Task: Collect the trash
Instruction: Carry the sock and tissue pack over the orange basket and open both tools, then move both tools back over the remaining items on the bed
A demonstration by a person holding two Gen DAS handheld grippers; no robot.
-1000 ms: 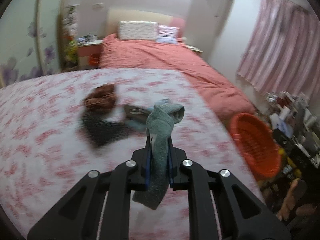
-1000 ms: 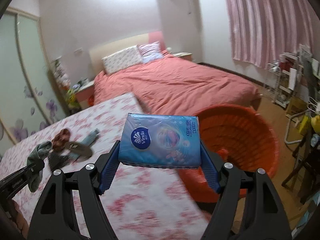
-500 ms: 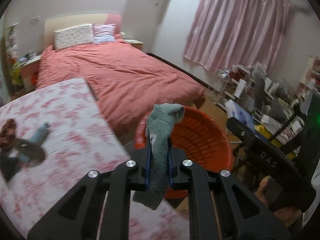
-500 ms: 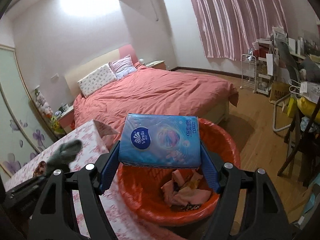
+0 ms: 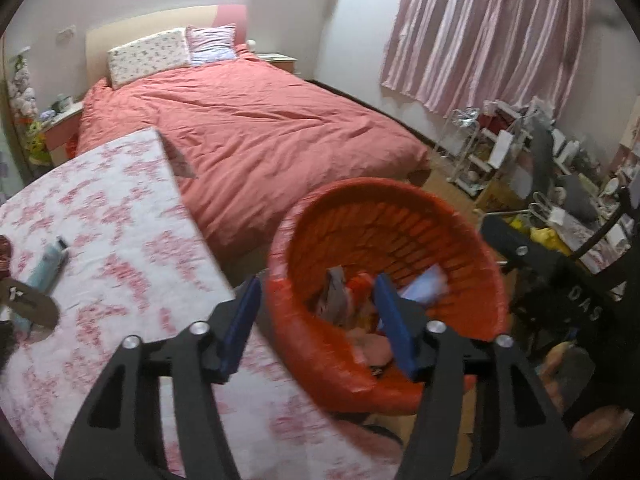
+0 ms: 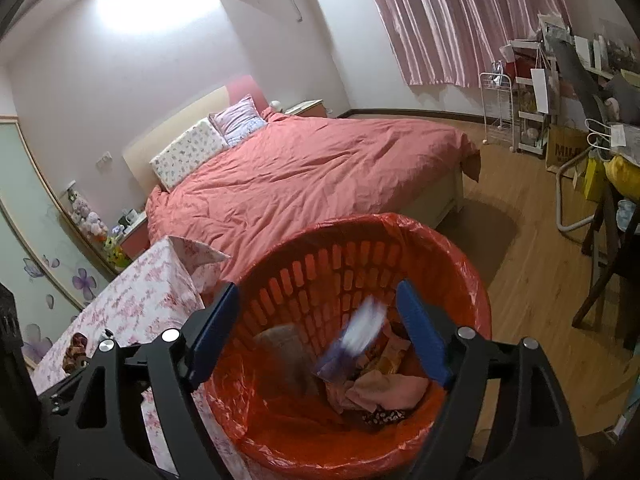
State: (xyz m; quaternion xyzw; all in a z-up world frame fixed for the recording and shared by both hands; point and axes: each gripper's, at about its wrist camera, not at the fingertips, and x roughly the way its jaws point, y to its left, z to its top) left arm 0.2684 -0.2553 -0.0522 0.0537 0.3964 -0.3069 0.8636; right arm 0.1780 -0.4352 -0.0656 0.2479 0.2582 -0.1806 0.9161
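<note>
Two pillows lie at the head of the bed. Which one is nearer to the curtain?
The striped lilac pillow. The white floral pillow lies on its other side, toward the wardrobe; the pink curtain hangs on the striped pillow's side.

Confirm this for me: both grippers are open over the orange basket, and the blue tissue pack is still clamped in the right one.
Not quite. The right gripper is open and empty: the right wrist view shows the blue tissue pack, blurred, inside the orange basket. The rest holds; the left gripper is open over the basket too.
</note>
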